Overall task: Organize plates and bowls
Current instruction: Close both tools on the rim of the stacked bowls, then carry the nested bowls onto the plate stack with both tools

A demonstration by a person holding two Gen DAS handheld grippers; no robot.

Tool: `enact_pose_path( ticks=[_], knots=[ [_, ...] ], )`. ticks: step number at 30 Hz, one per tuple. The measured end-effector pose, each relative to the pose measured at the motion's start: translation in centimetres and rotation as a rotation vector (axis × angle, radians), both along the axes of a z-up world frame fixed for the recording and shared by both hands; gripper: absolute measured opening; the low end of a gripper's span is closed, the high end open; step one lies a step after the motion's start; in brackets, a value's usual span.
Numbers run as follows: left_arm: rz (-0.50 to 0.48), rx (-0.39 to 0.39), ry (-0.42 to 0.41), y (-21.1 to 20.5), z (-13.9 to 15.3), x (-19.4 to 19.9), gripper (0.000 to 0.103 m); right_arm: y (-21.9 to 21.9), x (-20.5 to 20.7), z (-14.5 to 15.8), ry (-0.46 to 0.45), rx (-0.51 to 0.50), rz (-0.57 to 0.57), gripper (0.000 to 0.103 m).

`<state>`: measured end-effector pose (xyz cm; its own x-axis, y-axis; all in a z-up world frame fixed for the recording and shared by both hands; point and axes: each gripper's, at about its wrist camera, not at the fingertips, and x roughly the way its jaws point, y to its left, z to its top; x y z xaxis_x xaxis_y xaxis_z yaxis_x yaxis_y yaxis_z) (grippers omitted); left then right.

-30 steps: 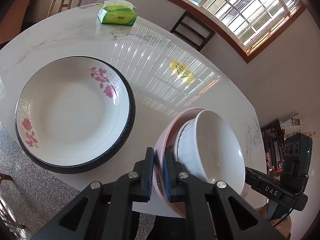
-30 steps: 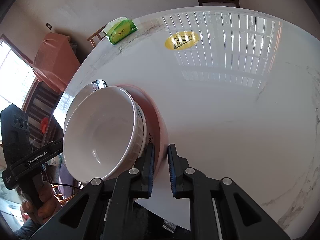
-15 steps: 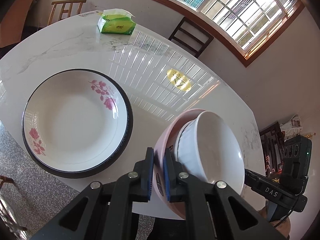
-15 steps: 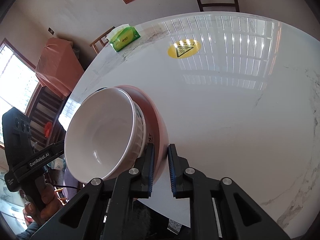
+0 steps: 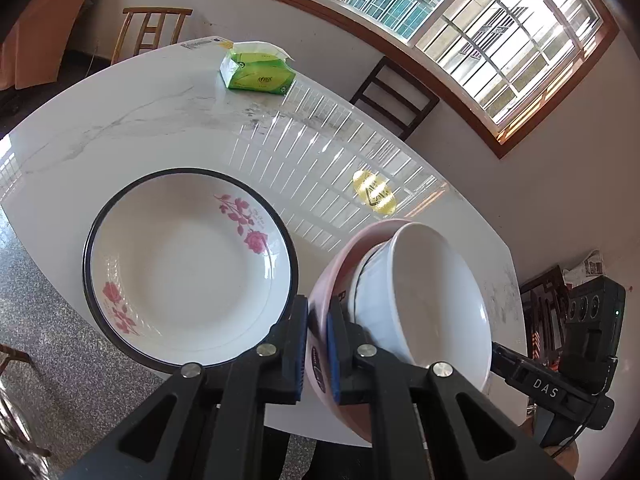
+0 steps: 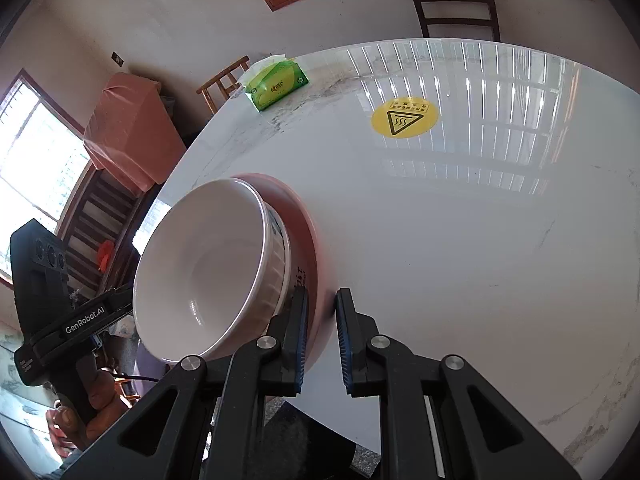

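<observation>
Tools in both your hands are gripping the pink bowl [image 5: 320,300] by opposite rims, left tool [image 5: 318,344] and right tool [image 6: 322,336] clamped, white bowl [image 5: 436,300] nested inside. You are holding it just right of the flowered plate [image 5: 188,272] on the worktop [image 5: 160,120].

Left wrist camera peers steeply down over the near edge of the table [image 5: 168,128], close in, facing the window. Right wrist camera looks down from the opposite side of the pink bowl [image 6: 308,240]. Both share that bowl, the yellow sticker [image 5: 374,194] and the tissue pack [image 6: 278,84].
</observation>
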<state>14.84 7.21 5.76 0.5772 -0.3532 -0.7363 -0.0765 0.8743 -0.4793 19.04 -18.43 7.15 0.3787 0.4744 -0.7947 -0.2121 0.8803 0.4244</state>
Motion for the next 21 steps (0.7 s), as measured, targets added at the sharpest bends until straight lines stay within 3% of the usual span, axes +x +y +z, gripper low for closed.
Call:
enact_pose_path(
  ticks=[21],
  knots=[
    [0.157,0.019,-0.028,9.0,2.0,0.9,0.009,9.1,3.7,1.5,-0.026,0.023,0.115,0.015]
  ],
)
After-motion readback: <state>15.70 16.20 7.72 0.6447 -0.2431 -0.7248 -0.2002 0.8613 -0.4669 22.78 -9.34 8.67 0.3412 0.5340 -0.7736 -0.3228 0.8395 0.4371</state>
